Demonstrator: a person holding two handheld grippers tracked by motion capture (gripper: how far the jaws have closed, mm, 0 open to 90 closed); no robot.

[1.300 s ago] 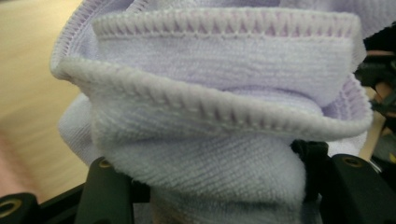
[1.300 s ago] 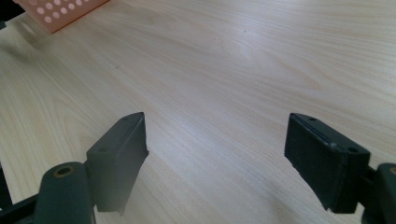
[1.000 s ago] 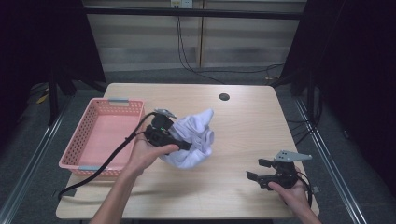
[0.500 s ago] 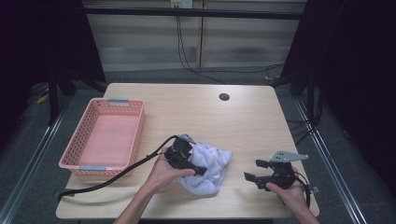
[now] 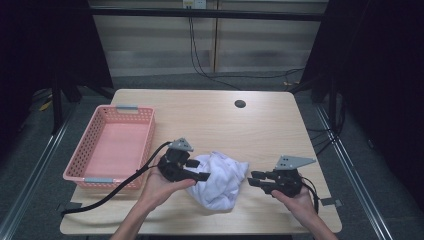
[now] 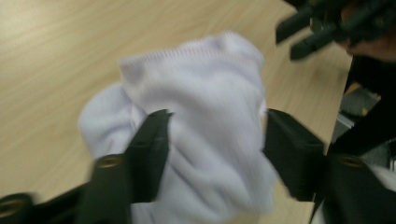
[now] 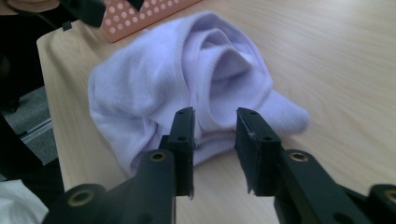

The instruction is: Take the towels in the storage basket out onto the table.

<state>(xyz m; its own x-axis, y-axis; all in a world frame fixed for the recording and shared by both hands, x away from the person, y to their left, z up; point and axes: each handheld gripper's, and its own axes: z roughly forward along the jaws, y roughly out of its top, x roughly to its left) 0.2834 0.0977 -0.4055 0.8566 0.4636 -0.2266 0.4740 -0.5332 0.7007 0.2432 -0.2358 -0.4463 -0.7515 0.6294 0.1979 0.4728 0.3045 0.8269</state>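
Note:
A crumpled white cloth (image 5: 222, 181) lies on the wooden table (image 5: 225, 125) near its front edge. My left gripper (image 5: 196, 170) is at the cloth's left side. In the left gripper view its jaws stand wide apart and open, with the cloth (image 6: 201, 70) bulging between them. My right gripper (image 5: 254, 179) hovers just right of the cloth and points at it. It is open, with a narrow gap and nothing between its fingers; in its own view the cloth (image 7: 154, 79) lies just ahead of the right gripper (image 7: 215, 112).
A pink plastic basket (image 5: 86, 171) stands at the table's left side; its corner (image 7: 140, 11) shows beyond the cloth. A dark round hole (image 5: 240, 104) sits at the table's back. The left gripper's cable (image 5: 115, 192) trails off the front left edge.
The left gripper brought the cloth from beside the basket to the table's front middle, where it now rests. The right gripper edged slightly left, toward the cloth.

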